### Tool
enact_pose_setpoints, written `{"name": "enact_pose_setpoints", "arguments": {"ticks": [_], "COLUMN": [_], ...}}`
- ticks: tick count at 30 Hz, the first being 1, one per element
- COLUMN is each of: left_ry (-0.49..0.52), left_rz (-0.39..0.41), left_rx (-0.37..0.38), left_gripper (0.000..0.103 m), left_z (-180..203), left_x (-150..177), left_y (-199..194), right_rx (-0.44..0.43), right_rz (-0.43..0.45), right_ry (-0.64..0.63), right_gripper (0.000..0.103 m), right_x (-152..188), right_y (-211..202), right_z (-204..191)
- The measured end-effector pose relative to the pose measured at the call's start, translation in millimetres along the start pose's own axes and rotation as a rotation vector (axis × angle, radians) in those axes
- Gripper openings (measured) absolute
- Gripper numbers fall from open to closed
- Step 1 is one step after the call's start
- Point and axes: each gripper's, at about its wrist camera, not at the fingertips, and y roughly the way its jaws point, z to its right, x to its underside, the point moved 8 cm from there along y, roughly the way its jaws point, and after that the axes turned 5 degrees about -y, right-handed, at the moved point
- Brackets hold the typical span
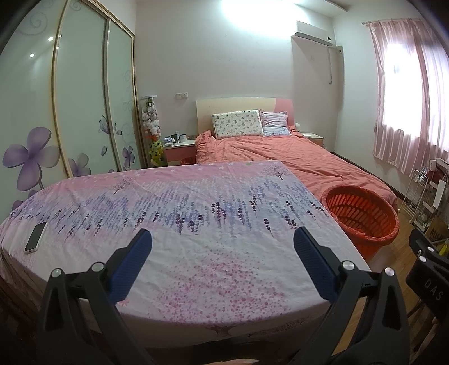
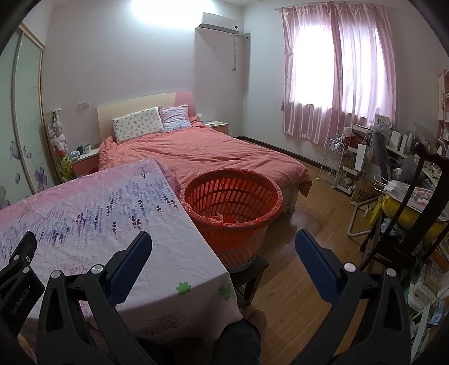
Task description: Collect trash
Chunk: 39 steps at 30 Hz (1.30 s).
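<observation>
the orange basket (image 1: 362,216) stands just beside the table's right edge. only my left wrist view shows a phone (image 1: 35,236) on the flowered cloth (image 1: 196,224), under my left gripper (image 1: 221,261), spread wide and empty. my right view shows the basket's stool (image 2: 249,269), and my right gripper (image 2: 223,262) gapes wide above the table's corner.

A home bedroom. A bed (image 2: 202,151) with a salmon duvet and two pillows (image 2: 139,123) stands against the wall, flanked by a nightstand (image 1: 179,148). A sliding wardrobe (image 1: 81,106) with purple flower prints fills one side, pink curtains (image 2: 336,70) cover the window, an air conditioner (image 2: 220,24) hangs high, and the floor (image 2: 303,224) is wood.
</observation>
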Motion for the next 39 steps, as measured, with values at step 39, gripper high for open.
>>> {"name": "enact_pose_setpoints", "arguments": {"ticks": [39], "left_ry": [-0.003], "left_rz": [-0.007], "left_rx": [0.001], "left_gripper": [0.099], "left_z": [1.9], "left_x": [2.3], "left_y": [0.0], "right_rx": [-0.002], "right_rz": [-0.003], "right_ry": [-0.001], "right_gripper": [0.101], "right_x": [-0.5], "right_y": [1.3], "right_z": [-0.5]}}
